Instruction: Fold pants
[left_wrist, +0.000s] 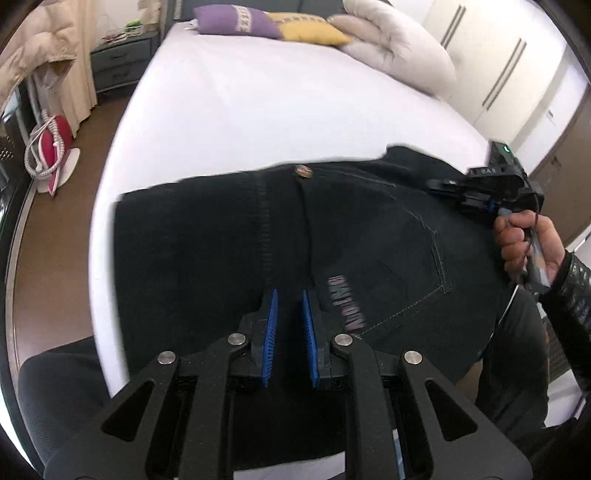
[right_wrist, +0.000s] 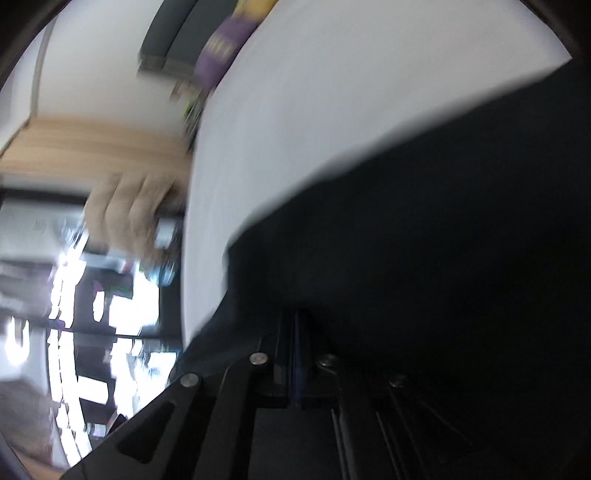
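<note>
Black jeans lie across the near end of a white bed, waist button away from me and a back pocket on the right. My left gripper hovers over the jeans near the centre seam, blue pads apart by a narrow gap with nothing between them. My right gripper is at the jeans' right edge by the waistband, held by a hand. In the blurred right wrist view its fingers are together, shut on the dark fabric.
Purple and yellow pillows and a white duvet lie at the head of the bed. A grey nightstand and a red item on the brown floor are on the left. White wardrobe doors are on the right.
</note>
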